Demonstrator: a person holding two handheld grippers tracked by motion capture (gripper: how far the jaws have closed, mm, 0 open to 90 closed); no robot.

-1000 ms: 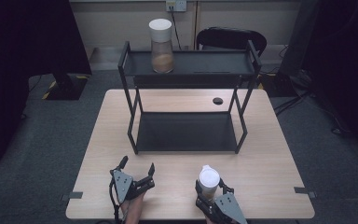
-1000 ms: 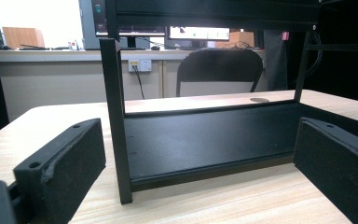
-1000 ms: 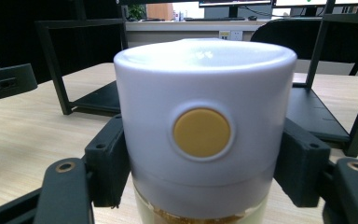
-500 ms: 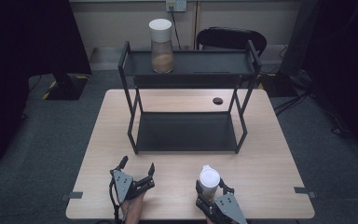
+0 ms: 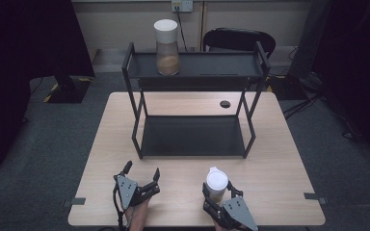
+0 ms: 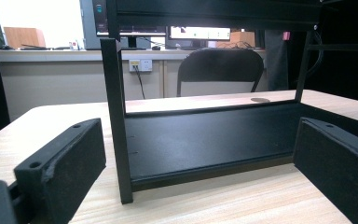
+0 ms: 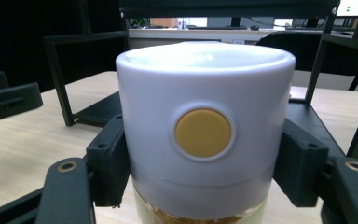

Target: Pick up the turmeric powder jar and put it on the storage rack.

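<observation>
A clear jar with a white lid (image 5: 216, 185) stands on the wooden table (image 5: 279, 163) near its front edge, right of centre. My right gripper (image 5: 215, 191) is shut on the jar; in the right gripper view both pads press the jar's sides (image 7: 204, 140) just below the lid, which carries a round yellow button. My left gripper (image 5: 142, 173) rests at the front left of the table, open, with nothing between its jaws (image 6: 196, 168). A second jar with a white lid (image 5: 166, 47) and brown contents stands on the left of the black rack's top shelf (image 5: 212, 67).
The black two-tier metal rack (image 5: 192, 137) fills the middle of the table, its lower shelf bare. A small dark round disc (image 5: 225, 103) lies on the table behind the rack. A black chair (image 5: 241, 41) stands beyond the far edge.
</observation>
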